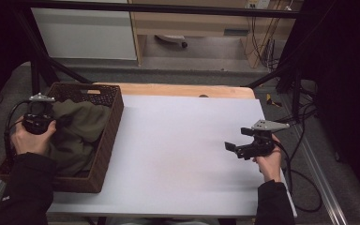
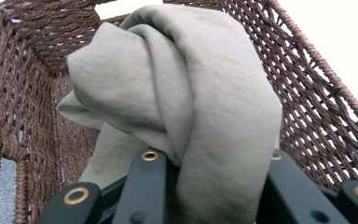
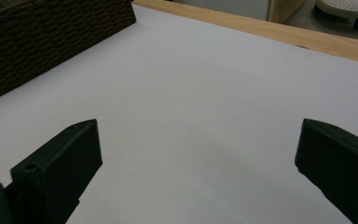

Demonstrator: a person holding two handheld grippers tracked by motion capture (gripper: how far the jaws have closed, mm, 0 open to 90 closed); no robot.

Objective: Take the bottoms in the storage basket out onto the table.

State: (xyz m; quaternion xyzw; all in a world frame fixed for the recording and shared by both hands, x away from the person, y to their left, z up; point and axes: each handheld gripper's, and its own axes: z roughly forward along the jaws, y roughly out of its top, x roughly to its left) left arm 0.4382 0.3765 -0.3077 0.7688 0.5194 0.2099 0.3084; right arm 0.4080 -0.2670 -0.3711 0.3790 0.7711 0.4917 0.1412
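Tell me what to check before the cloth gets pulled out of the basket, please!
1. Left tool has the olive cloth between its jaws: ok, a thick fold sits between them.
2. Grip is firm enough to lift: cannot tell.
3. Cloth is free of the wicker basket weave: cannot tell, its lower part is hidden.
4. Basket is steady on the table: cannot tell, no hand holds it.
5. Right tool is open and ready: ok, its jaws stand wide apart and hold nothing.
6. White table surface has room for the cloth: ok, it is bare between the basket and the right tool.
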